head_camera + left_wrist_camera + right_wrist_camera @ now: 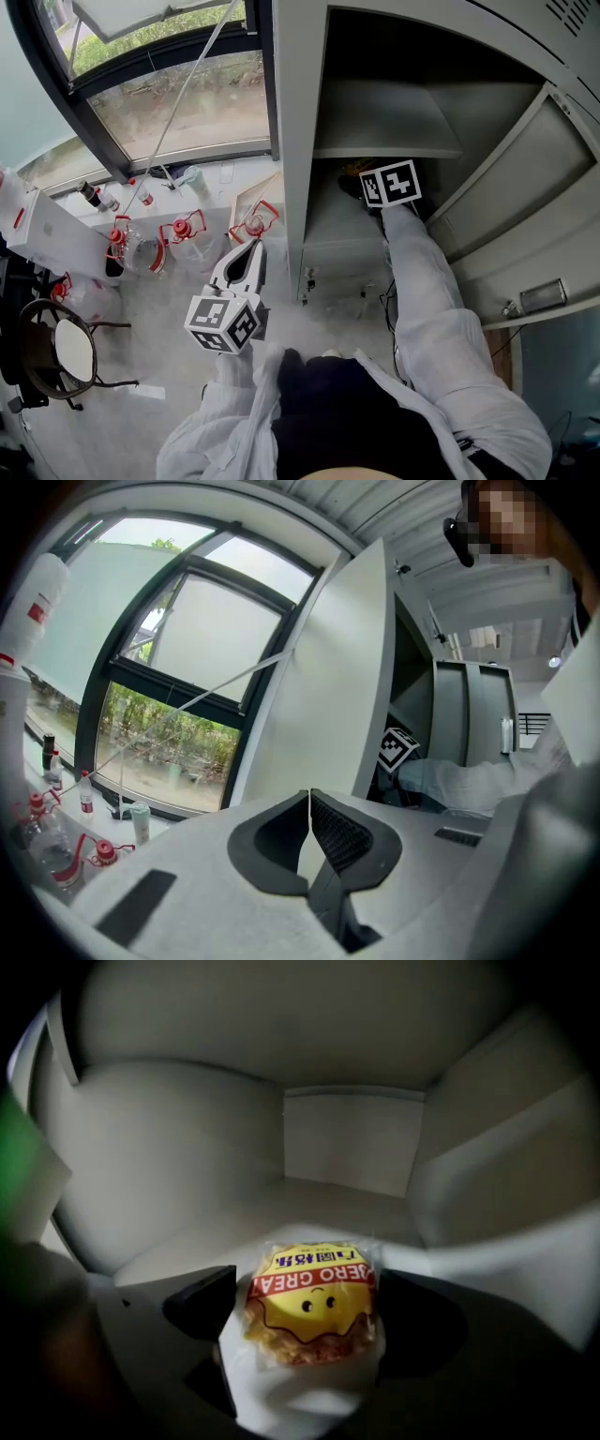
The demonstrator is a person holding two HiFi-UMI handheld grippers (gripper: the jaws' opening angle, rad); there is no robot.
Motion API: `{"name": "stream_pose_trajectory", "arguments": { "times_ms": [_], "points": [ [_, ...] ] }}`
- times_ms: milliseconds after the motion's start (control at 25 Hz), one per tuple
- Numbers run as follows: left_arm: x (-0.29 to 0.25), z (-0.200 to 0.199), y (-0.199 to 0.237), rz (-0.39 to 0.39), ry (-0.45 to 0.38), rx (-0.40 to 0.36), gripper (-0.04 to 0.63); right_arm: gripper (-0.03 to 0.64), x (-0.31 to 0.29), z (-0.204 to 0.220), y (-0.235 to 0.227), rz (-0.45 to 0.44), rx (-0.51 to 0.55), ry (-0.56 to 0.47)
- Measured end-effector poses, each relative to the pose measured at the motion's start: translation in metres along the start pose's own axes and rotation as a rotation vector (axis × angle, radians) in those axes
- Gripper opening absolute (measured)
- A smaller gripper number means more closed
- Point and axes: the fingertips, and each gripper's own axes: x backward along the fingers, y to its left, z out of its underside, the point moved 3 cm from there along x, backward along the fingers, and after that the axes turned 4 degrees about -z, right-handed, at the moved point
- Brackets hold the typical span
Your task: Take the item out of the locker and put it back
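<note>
Right gripper: deep inside the locker, jaws spread wide, not squeezing.
Snack packet: sits between those jaws, inside the compartment.
Left gripper: outside the locker, jaws pressed together, empty.

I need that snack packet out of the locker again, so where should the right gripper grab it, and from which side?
Grip the snack packet across its two side edges, coming in from the open front of the locker. It lies label up on the locker floor, between the wide-apart jaws of the right gripper, so closing them should pinch its middle.
</note>
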Motion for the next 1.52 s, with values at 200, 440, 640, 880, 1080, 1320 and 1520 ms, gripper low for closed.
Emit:
{"name": "stream_pose_trajectory", "arguments": {
  "times_ms": [200, 440, 640, 880, 1080, 1320, 1520],
  "points": [
    [-0.001, 0.0, -0.001, 0.004, -0.002, 0.002, 0.012, 0.386, 0.003, -0.002, 0.001, 0.008, 0.029, -0.013],
    [0.0, 0.004, -0.005, 0.012, 0.005, 0.006, 0.014, 0.334, 0.005, -0.002, -0.001, 0.017, 0.028, -0.025],
    [0.003, 0.003, -0.009, 0.013, 0.001, 0.004, 0.013, 0.33, 0.007, -0.003, -0.003, 0.015, 0.021, -0.045],
    [0.011, 0.001, -0.01, 0.01, 0.003, -0.004, 0.012, 0.319, 0.018, -0.004, 0.014, -0.033, 0.015, -0.118],
    [0.017, -0.001, -0.012, 0.018, 0.006, -0.012, 0.013, 0.318, 0.035, -0.007, 0.03, -0.027, 0.063, -0.17],
    [0.019, -0.008, -0.016, 0.043, 0.009, -0.037, 0.013, 0.318, 0.081, -0.01, 0.052, -0.036, 0.063, -0.293],
    [0.018, -0.015, -0.018, 0.064, 0.007, -0.054, 0.013, 0.318, 0.132, 0.009, 0.067, -0.025, 0.01, -0.407]
  ]
}}
